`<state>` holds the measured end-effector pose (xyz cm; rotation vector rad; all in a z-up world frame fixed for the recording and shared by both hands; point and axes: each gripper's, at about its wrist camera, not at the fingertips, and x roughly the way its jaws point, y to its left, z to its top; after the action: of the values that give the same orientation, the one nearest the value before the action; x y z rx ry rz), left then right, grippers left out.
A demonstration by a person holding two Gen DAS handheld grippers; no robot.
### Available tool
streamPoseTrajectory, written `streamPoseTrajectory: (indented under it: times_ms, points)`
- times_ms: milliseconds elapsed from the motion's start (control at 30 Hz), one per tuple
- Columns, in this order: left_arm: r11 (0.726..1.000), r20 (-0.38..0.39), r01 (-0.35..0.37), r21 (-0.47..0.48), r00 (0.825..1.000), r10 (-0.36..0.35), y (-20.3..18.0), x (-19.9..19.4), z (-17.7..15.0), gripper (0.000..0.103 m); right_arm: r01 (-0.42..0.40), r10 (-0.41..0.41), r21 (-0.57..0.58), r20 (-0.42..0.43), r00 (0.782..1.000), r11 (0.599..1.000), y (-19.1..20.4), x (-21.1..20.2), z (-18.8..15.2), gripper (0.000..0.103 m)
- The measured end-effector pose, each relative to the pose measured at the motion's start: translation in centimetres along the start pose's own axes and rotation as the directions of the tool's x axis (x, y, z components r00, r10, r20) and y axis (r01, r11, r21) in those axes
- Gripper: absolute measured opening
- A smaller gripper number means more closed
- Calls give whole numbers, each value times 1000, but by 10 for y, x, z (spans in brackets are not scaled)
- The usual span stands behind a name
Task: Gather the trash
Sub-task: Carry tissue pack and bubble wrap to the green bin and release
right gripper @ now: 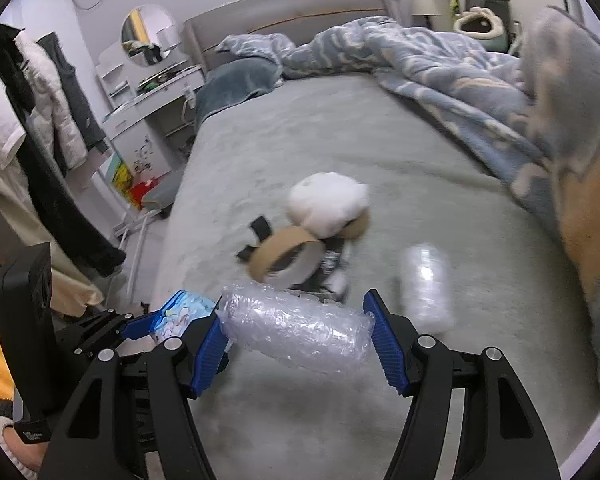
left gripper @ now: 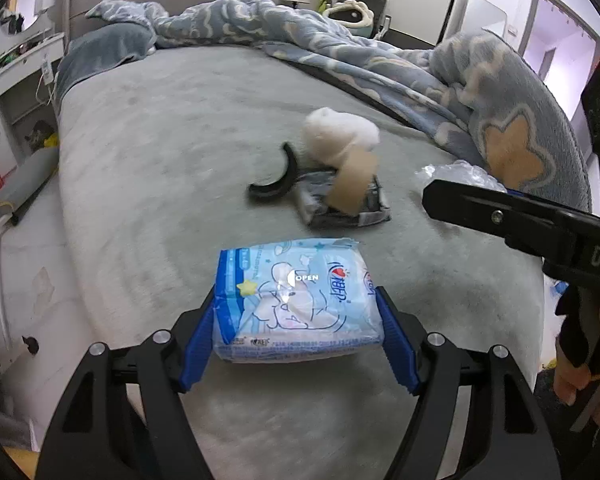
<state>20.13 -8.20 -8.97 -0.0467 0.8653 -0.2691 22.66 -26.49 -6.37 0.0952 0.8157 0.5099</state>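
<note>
Ahead of the left tongs [left gripper: 298, 322], the white wad [left gripper: 340, 132], cardboard ring [left gripper: 354, 184] and dark wrapper [left gripper: 340, 210] block the bed [left gripper: 160, 128]; left lies bare sheet, right the rumpled duvet [left gripper: 500, 112].

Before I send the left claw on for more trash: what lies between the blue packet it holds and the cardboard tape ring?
Bare grey bedsheet only, in the left wrist view, between the blue packet and the cardboard tape ring.

Lying on the bed [left gripper: 160, 128]: one tissue pack [left gripper: 296, 300], one bubble wrap [right gripper: 300, 330], one tape roll [right gripper: 286, 260], one white wad [right gripper: 328, 204], one clear bottle [right gripper: 426, 284], one black strap [left gripper: 274, 176], one dark wrapper [left gripper: 340, 208].
</note>
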Motion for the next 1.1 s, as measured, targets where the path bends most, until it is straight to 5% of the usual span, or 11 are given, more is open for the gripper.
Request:
streamPoseTrajectory:
  times_ms: [633,1100]
  points:
    - [994,-64,-27,-104,998,20,85,-40,-32,75,-135,129,-106,-64,990,985,94,39,7,67]
    - [978,-214,-81,-191,976,39,149,-48,-81,75,-239,215,-176,-143,966,955,163,64,0,67]
